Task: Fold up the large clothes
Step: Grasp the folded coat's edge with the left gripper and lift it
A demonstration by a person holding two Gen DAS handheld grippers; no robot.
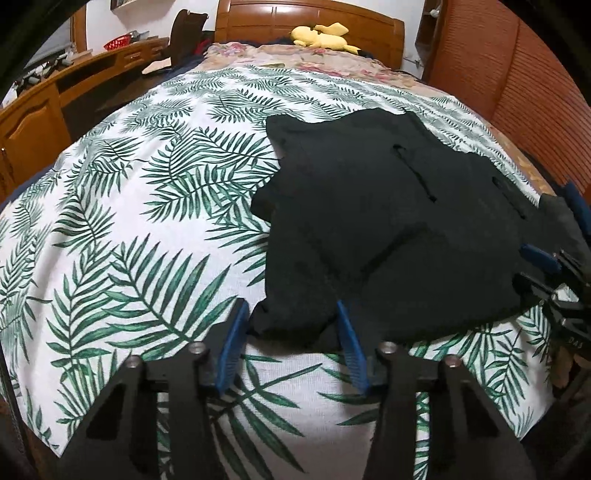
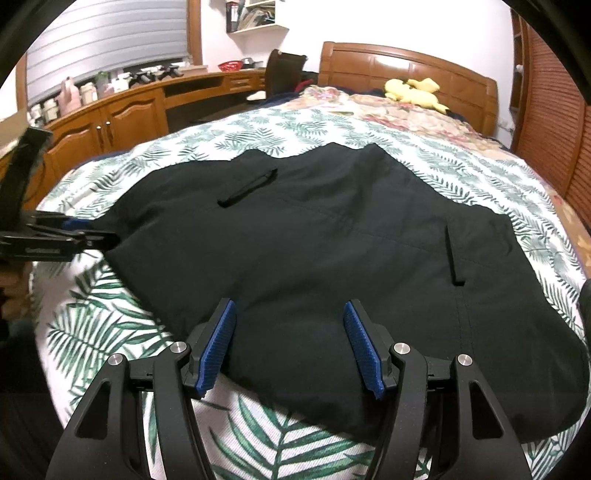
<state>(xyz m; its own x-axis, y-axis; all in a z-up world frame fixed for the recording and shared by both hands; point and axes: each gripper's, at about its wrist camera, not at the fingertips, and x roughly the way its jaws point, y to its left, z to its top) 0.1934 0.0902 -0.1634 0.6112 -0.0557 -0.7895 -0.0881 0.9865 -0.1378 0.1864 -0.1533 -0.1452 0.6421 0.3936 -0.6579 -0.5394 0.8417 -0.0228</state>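
Observation:
A large black garment with slit pockets lies spread flat on the bed. My left gripper is at its near left corner. A bunched bit of the black cloth sits between the blue pads, which stand apart and do not clearly pinch it. In the right wrist view the left gripper reaches in from the left to that same corner. My right gripper hovers open over the garment's near hem, with flat cloth under its spread fingers. It also shows at the right edge as the right gripper.
The bed carries a white sheet with a green palm-leaf print. A yellow plush toy lies by the wooden headboard. A wooden desk with cabinets runs along the left, and slatted wooden doors stand on the right.

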